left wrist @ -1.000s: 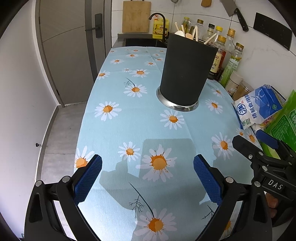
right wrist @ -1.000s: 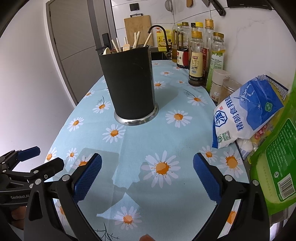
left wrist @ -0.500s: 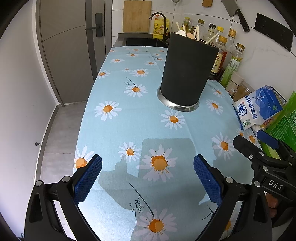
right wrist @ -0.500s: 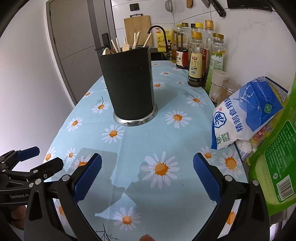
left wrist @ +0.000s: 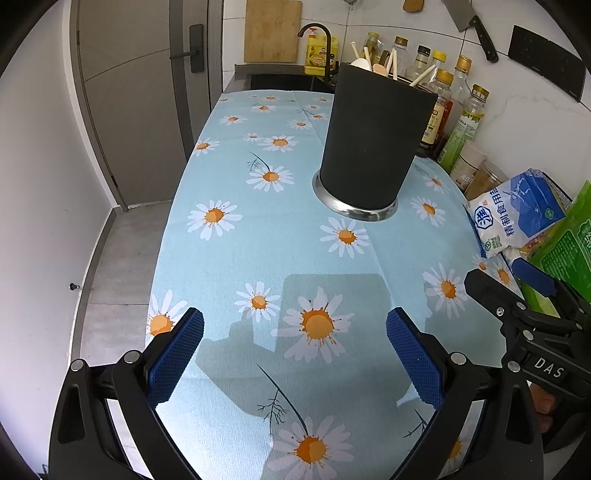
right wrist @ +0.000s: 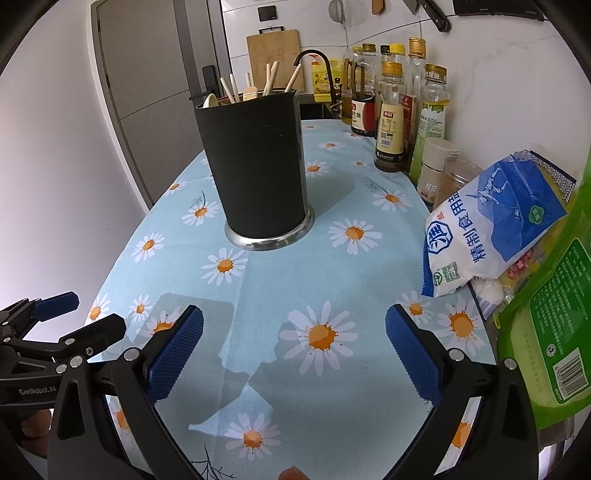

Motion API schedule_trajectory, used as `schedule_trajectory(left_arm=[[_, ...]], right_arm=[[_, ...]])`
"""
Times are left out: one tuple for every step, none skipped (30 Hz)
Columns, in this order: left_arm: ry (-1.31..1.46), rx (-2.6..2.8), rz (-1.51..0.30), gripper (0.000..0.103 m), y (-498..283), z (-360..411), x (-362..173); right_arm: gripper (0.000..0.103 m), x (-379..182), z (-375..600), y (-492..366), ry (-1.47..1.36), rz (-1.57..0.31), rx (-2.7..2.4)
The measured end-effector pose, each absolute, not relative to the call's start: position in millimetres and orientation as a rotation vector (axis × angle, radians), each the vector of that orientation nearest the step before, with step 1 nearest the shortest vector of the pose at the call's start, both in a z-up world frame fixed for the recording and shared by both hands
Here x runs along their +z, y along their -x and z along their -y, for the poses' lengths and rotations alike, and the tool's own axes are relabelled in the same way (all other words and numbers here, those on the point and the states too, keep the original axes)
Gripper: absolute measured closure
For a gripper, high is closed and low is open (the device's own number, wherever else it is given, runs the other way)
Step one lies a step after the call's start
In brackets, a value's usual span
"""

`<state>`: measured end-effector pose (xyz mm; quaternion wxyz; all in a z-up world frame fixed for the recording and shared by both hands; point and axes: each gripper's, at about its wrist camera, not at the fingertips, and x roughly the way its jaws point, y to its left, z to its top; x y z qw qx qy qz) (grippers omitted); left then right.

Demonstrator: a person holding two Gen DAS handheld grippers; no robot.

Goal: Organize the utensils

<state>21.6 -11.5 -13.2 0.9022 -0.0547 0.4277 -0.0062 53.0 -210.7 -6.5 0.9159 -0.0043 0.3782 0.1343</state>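
Note:
A tall black utensil holder [left wrist: 369,147] with a steel base stands upright on the daisy tablecloth [left wrist: 280,251]; it also shows in the right wrist view [right wrist: 258,170]. Wooden chopsticks and spoons [right wrist: 255,86] stick out of its top. My left gripper [left wrist: 295,354] is open and empty, low over the near part of the cloth. My right gripper [right wrist: 293,350] is open and empty, beside it on the right. Each gripper shows at the edge of the other's view: the right one [left wrist: 517,291] and the left one [right wrist: 70,317].
Bottles of oil and sauce [right wrist: 399,110] line the wall at the back right. A blue-and-white salt bag [right wrist: 487,225] and a green packet [right wrist: 546,325] lie at the right edge. A sink tap [left wrist: 317,37] and cutting board [left wrist: 271,29] are behind. The table's left edge drops to the floor.
Both grippers have stayed open and almost still; the views have shifted only slightly.

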Motion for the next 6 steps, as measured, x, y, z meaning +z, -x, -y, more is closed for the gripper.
schedule_trajectory(left_arm=[[0.116, -0.011, -0.884, 0.006, -21.8, 11.1, -13.5], [0.116, -0.011, -0.885, 0.006, -22.0, 10.9, -14.2], [0.116, -0.014, -0.888, 0.006, -22.5, 11.2, -14.7], [0.117, -0.015, -0.890, 0.006, -22.8, 11.7, -14.9], [0.117, -0.016, -0.890, 0.006, -22.9, 12.1, -15.0], [0.117, -0.015, -0.890, 0.006, -23.1, 12.2, -15.1]], right_arm=[[0.005, -6.9, 210.8, -53.1, 0.010, -0.778, 0.275], [0.005, -7.1, 211.0, -53.5, 0.010, -0.780, 0.275], [0.005, -7.5, 211.0, -53.8, 0.009, -0.780, 0.276], [0.005, -7.5, 211.0, -54.0, 0.009, -0.780, 0.277], [0.005, -7.7, 211.1, -54.4, 0.010, -0.781, 0.278], [0.005, -8.0, 211.1, -54.7, 0.010, -0.781, 0.278]])
